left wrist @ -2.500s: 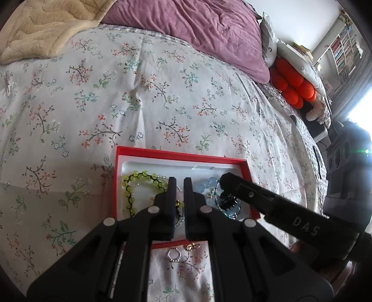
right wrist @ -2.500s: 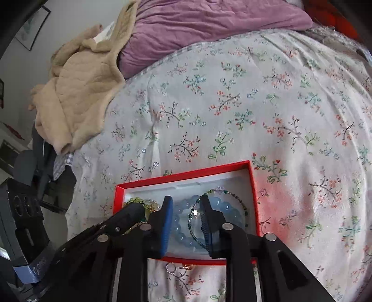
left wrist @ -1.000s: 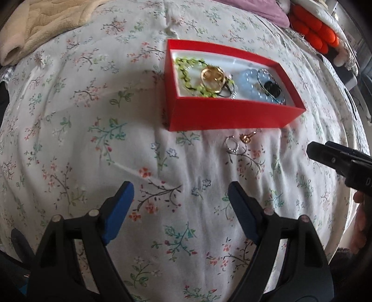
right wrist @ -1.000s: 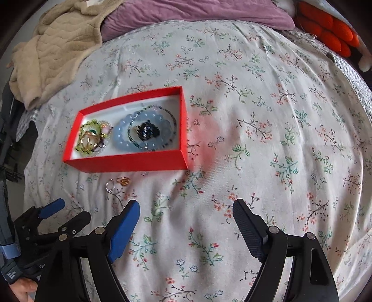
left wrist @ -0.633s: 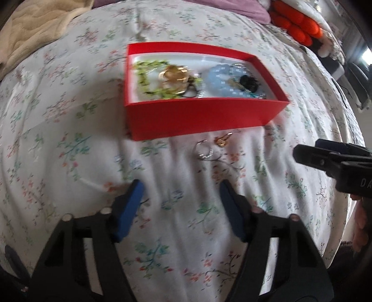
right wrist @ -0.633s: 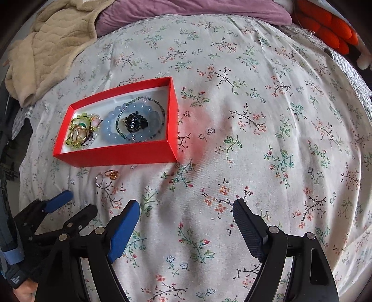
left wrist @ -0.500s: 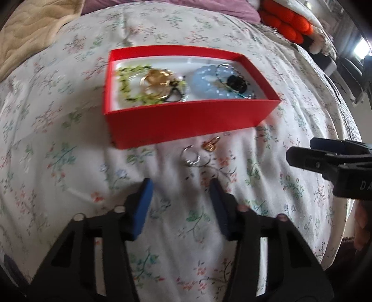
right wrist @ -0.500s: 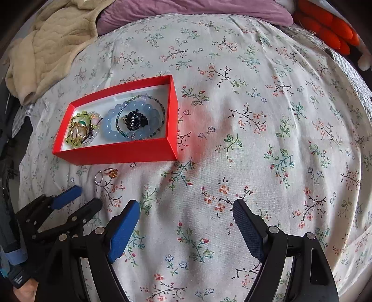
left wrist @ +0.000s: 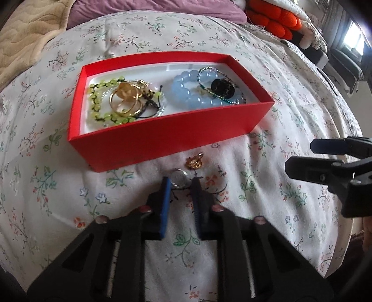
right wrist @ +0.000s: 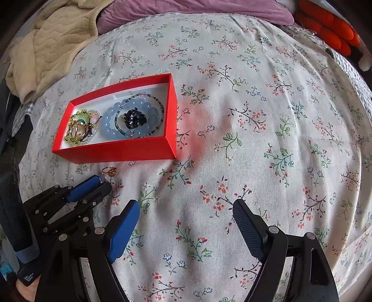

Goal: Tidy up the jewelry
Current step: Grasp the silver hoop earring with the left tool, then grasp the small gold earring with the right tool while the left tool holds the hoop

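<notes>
A red box (left wrist: 162, 137) lies on the flowered bedspread and holds green beads, gold rings (left wrist: 125, 100), a blue bead bracelet (left wrist: 186, 93) and a dark stone. It also shows in the right wrist view (right wrist: 116, 151). In front of it lie a silver ring (left wrist: 178, 180) and a gold ring (left wrist: 194, 162). My left gripper (left wrist: 180, 183) has its fingers narrowed around the silver ring, with a small gap still showing. It also shows in the right wrist view (right wrist: 98, 183). My right gripper (right wrist: 186, 213) is wide open and empty over bare bedspread, right of the box.
A beige blanket (right wrist: 51, 44) and a purple duvet (right wrist: 186, 9) lie at the far side of the bed. Orange cushions (right wrist: 325, 25) sit at the far right. The bed edge drops off at the left in the right wrist view.
My left gripper has moved forward to the silver ring and narrowed its fingers around it. The right gripper has stayed wide open and barely moved.
</notes>
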{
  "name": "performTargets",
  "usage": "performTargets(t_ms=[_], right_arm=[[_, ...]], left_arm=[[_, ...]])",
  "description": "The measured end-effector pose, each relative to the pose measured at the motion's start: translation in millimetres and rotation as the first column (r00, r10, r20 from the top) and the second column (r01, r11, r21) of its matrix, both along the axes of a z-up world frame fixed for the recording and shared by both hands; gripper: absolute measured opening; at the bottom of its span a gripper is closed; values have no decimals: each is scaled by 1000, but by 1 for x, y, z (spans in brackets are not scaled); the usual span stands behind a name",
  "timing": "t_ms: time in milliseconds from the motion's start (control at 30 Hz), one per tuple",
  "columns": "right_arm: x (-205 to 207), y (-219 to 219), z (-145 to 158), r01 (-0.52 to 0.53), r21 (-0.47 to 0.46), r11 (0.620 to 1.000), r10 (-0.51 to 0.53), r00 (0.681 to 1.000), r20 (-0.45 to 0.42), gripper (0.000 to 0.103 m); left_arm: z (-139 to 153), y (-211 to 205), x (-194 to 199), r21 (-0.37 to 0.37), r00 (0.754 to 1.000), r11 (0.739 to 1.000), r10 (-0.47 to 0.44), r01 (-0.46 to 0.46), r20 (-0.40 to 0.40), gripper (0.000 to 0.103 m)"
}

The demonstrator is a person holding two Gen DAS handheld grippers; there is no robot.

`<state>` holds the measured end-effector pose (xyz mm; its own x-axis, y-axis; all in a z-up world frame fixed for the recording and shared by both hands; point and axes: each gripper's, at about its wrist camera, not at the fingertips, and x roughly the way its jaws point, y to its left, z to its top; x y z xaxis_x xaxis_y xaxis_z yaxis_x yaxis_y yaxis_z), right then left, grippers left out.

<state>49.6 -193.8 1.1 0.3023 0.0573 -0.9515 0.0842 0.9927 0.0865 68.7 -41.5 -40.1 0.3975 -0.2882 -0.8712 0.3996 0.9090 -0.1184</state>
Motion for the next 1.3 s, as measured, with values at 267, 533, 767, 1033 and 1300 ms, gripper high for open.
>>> performTargets(t_ms=[267, 533, 767, 1033, 1300], right_arm=[[0, 1, -4, -1, -1, 1000, 1, 1000, -1, 83], [6, 18, -12, -31, 29, 999, 31, 999, -10, 83], [20, 44, -20, -51, 73, 996, 52, 999, -14, 83], [39, 85, -32, -115, 105, 988, 116, 993, -4, 57], [49, 90, -41, -106, 66, 992, 106, 994, 2, 15]], left_arm=[[3, 6, -3, 27, 1000, 1000, -2, 2, -13, 14], [7, 35, -8, 58, 998, 997, 48, -46, -29, 14], [12, 70, -8, 66, 993, 992, 108, -105, -50, 14], [12, 85, -10, 50, 990, 992, 117, -114, -72, 14], [12, 100, -10, 3, 987, 992, 130, -130, -98, 14]])
